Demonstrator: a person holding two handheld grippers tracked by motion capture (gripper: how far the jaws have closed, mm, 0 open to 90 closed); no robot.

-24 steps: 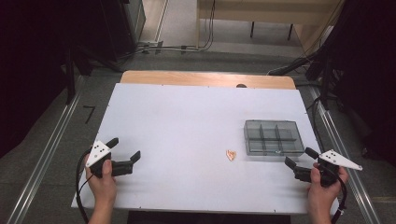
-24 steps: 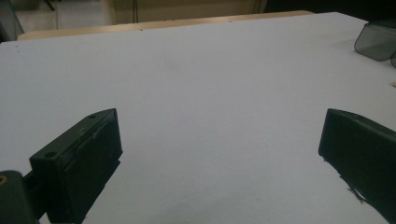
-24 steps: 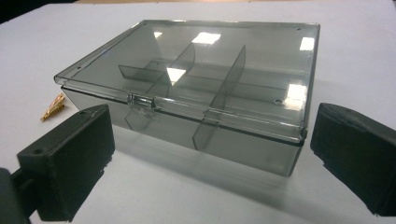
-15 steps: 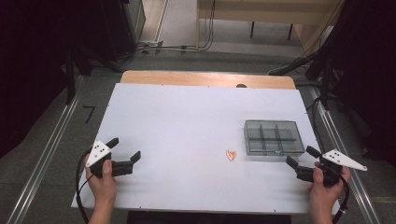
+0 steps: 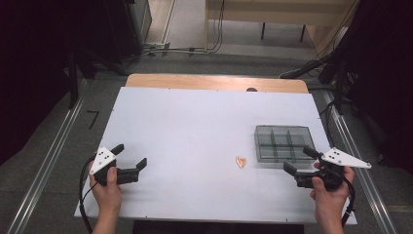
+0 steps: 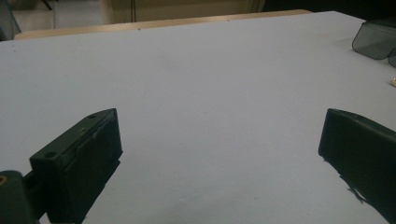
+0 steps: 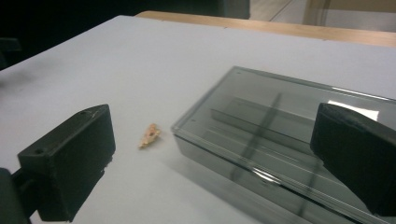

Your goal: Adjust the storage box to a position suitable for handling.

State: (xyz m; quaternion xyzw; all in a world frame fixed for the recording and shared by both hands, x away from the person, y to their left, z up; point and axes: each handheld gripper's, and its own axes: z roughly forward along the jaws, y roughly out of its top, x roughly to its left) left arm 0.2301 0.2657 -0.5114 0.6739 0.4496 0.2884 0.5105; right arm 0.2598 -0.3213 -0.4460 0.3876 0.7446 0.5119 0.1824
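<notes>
We see left gripper (image 5: 130, 157) lower left, jaws apart, empty. Right gripper (image 5: 300, 160) lower right, jaws apart, just below grey compartment box (image 5: 283, 143). Small tan piece (image 5: 240, 162) left of box.

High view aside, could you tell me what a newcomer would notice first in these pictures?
A smoky clear box with dividers sits on the right half of the white table, its lid on. Just left of it lies a small tan shell-like piece, apart from the box. The left gripper and right gripper hover near the table's near corners, both open and empty; the right one points at the box.
</notes>
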